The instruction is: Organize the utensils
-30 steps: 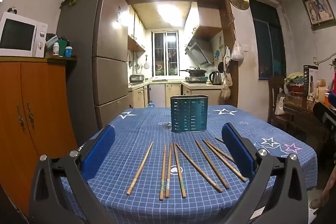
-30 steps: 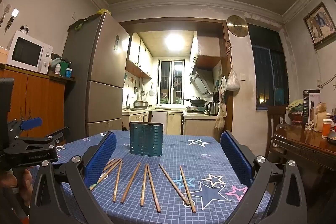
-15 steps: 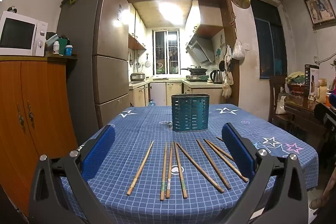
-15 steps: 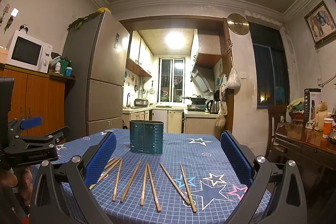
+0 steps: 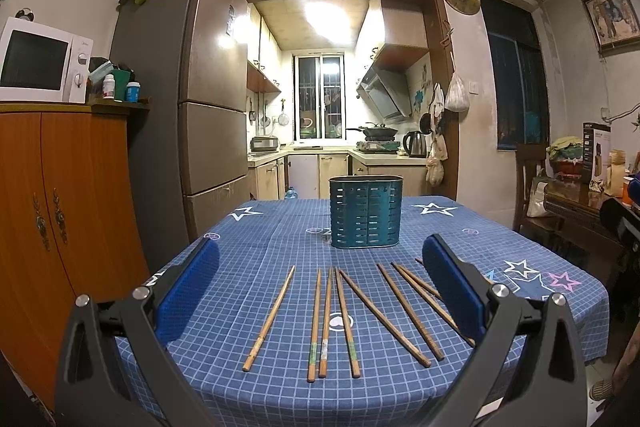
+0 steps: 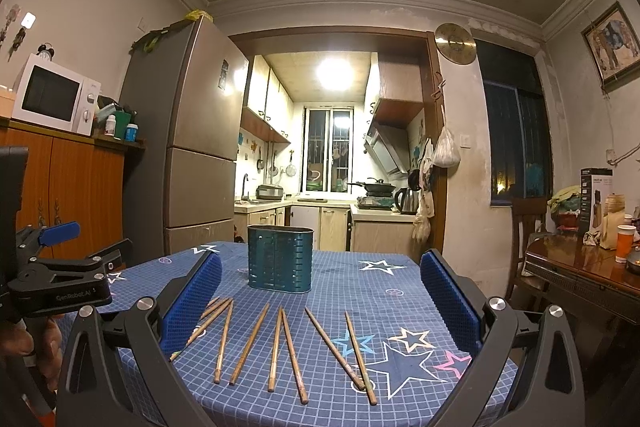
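Observation:
Several wooden chopsticks [image 5: 334, 319] lie fanned out on the blue checked tablecloth [image 5: 280, 227]; they also show in the right wrist view [image 6: 280, 343]. A teal perforated utensil holder [image 5: 365, 211] stands upright behind them, and the right wrist view shows it too [image 6: 280, 259]. My left gripper [image 5: 320, 287] is open and empty, held above the near table edge. My right gripper [image 6: 320, 307] is open and empty, also above the near edge. The left gripper's body shows at the left of the right wrist view [image 6: 60, 283].
A wooden cabinet [image 5: 60, 207] with a microwave [image 5: 40, 61] stands at the left, next to a tall fridge [image 5: 192, 99]. A dark wooden side table [image 6: 580, 275] with a cup and boxes stands at the right. A kitchen lies behind.
Both views have tilted slightly; the grippers shifted a little. The chopsticks and holder have not moved. Both grippers stay open.

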Demonstrator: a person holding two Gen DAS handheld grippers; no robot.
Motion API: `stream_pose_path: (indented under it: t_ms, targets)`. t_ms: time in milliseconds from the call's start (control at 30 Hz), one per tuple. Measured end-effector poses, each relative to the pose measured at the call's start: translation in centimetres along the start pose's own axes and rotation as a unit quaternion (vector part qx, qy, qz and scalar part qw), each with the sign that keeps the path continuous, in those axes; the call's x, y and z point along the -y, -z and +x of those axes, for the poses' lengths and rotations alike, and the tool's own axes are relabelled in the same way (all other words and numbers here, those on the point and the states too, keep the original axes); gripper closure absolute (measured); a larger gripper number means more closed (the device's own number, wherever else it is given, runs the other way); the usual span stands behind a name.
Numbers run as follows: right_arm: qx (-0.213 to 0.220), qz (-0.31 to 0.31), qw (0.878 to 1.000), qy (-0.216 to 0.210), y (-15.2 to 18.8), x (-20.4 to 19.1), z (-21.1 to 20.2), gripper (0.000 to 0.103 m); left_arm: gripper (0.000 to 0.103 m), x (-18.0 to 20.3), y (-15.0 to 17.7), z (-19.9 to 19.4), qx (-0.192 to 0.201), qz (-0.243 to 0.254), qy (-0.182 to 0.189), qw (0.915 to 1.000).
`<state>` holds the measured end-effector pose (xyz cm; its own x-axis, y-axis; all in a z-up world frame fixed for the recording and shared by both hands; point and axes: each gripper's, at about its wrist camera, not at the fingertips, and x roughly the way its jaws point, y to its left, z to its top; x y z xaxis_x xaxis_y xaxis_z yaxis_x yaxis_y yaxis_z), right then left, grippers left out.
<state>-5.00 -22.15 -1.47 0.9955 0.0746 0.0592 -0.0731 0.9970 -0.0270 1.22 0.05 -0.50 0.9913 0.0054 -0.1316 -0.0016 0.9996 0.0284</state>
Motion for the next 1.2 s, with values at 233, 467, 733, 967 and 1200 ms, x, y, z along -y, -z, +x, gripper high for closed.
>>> stream_pose_path:
  t_ms: [233, 467, 733, 967, 1200]
  targets:
    - [-0.003, 0.001, 1.000, -0.003, 0.1, 0.3, 0.0, 0.003, 0.005, -0.2, 0.2, 0.5, -0.003, 0.003, -0.002, 1.0000]
    - [-0.007, 0.001, 1.000, -0.004, 0.0, 0.4, 0.5, 0.003, 0.005, -0.1, 0.5, 0.8, -0.007, 0.002, -0.004, 1.0000]
    - [-0.008, 0.001, 1.000, -0.004, -0.1, 0.4, 0.6, 0.003, 0.005, 0.1, 0.6, 0.9, -0.009, 0.004, -0.005, 0.9999]
    - [-0.010, 0.000, 1.000, -0.008, 0.0, 0.4, 0.9, 0.003, 0.005, 0.1, 0.7, 1.1, -0.011, 0.004, -0.005, 0.9999]
    - [-0.011, 0.000, 1.000, -0.008, 0.1, 0.3, 0.9, 0.003, 0.005, 0.2, 0.8, 1.2, -0.012, 0.006, -0.006, 0.9999]
